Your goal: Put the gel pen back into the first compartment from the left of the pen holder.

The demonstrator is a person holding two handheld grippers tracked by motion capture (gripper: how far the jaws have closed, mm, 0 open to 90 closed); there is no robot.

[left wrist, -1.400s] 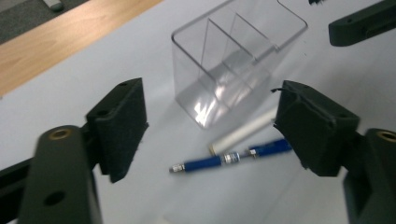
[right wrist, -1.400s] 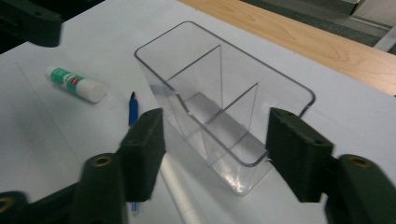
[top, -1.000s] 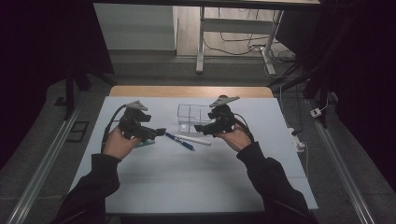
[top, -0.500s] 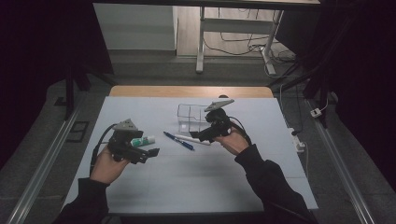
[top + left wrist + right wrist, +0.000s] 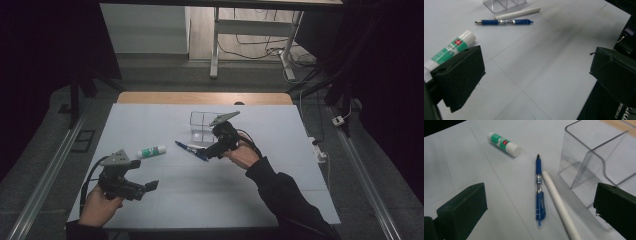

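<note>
Risky to close on the blue pen (image 5: 539, 192) alone: lying flat on the counter (image 5: 250, 195), just beside the white stick (image 5: 559, 205) and near the wall of the clear box (image 5: 586, 152), so easy to catch the stick too, to set the pen rolling, or to knock the box. Fingers (image 5: 464, 207) of the right gripper (image 5: 207, 152) wide and empty above the pen, having just been opening; same for the left gripper (image 5: 145, 187), low near the glue stick (image 5: 503, 144). Slim pen, blue with a clear middle and silver ring, dark tip turned toward the glue stick's side.
</note>
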